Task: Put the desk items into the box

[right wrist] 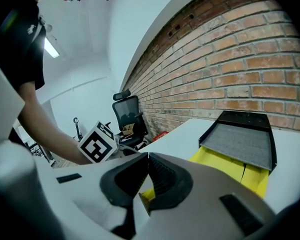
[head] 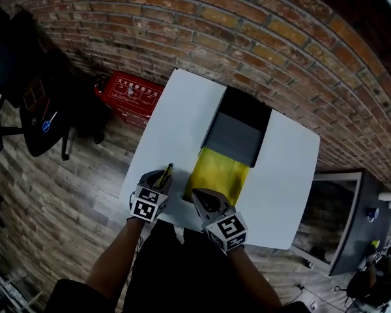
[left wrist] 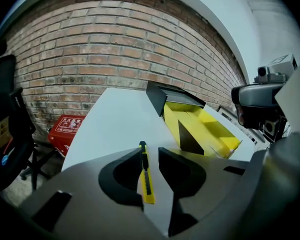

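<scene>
A yellow and black utility knife point(left wrist: 146, 176) lies on the white table point(head: 176, 116) near its front left edge. My left gripper point(left wrist: 151, 151) stands open with the knife between its jaws; in the head view this gripper point(head: 159, 182) is just behind the knife point(head: 167, 173). Right of it stands the yellow box point(head: 218, 171), its black lid point(head: 234, 135) folded back. My right gripper point(head: 199, 195) hovers at the box's near left corner. In its own view the right gripper point(right wrist: 148, 156) is shut with nothing in it, and the box point(right wrist: 225, 164) lies ahead.
A brick wall runs behind the table. On the wooden floor to the left stand a red case point(head: 128, 91) and a black office chair point(head: 32, 103). A dark cabinet point(head: 332, 214) stands right of the table. The table's front edge is right under both grippers.
</scene>
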Available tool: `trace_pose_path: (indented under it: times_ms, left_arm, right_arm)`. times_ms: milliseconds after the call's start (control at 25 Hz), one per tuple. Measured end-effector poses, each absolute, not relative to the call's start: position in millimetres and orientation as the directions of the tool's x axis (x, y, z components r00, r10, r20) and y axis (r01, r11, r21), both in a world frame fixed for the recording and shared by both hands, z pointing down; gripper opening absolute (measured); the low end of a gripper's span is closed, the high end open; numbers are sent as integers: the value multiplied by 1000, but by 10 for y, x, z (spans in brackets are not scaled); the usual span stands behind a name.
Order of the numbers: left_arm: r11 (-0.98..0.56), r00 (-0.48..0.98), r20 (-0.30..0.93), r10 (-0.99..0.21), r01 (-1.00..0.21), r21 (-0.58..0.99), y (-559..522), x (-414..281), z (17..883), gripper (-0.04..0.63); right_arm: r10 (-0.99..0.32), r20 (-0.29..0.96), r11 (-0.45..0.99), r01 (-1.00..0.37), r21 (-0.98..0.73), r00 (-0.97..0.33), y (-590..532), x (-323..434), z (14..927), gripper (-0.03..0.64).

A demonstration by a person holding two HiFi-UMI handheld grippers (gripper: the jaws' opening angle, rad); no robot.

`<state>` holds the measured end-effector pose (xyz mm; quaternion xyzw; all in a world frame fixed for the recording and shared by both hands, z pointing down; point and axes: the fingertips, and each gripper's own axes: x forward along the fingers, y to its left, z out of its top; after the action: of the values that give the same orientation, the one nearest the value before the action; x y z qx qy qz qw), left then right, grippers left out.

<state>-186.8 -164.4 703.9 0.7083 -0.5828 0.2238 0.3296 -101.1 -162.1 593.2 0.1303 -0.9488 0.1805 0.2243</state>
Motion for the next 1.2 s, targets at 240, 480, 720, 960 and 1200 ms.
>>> trace_pose_path:
  times_ms: [240, 480, 720, 960, 1200]
  left_arm:
    - [-80, 193, 735, -651, -979, 186, -1698, -1866, 7161, 143]
    - [-34, 149, 763, -630, -986, 165, -1720, -1887, 7230, 152]
    - [-36, 136, 777, -615, -989, 144, -1722, -1884, 7306, 150]
    - [-33, 116, 785, -609, -992, 120, -1734, -1934, 7309, 111]
    - [-44, 102, 809, -579, -995, 93, -1698, -1935, 7317, 77]
  right_arm:
    - [-170, 482, 896, -339, -288, -860, -1686, -955, 5959, 21]
    - [-183, 488, 892, -353, -283, -853, -1724, -881, 5951, 21]
    - [-194, 488, 885, -367, -288, -851, -1737, -827, 5959, 21]
    - [-205, 491, 882, -377, -283, -847, -1746, -791, 5962, 21]
    - [-216, 488, 876, -389, -286, -845, -1756, -750, 5964, 21]
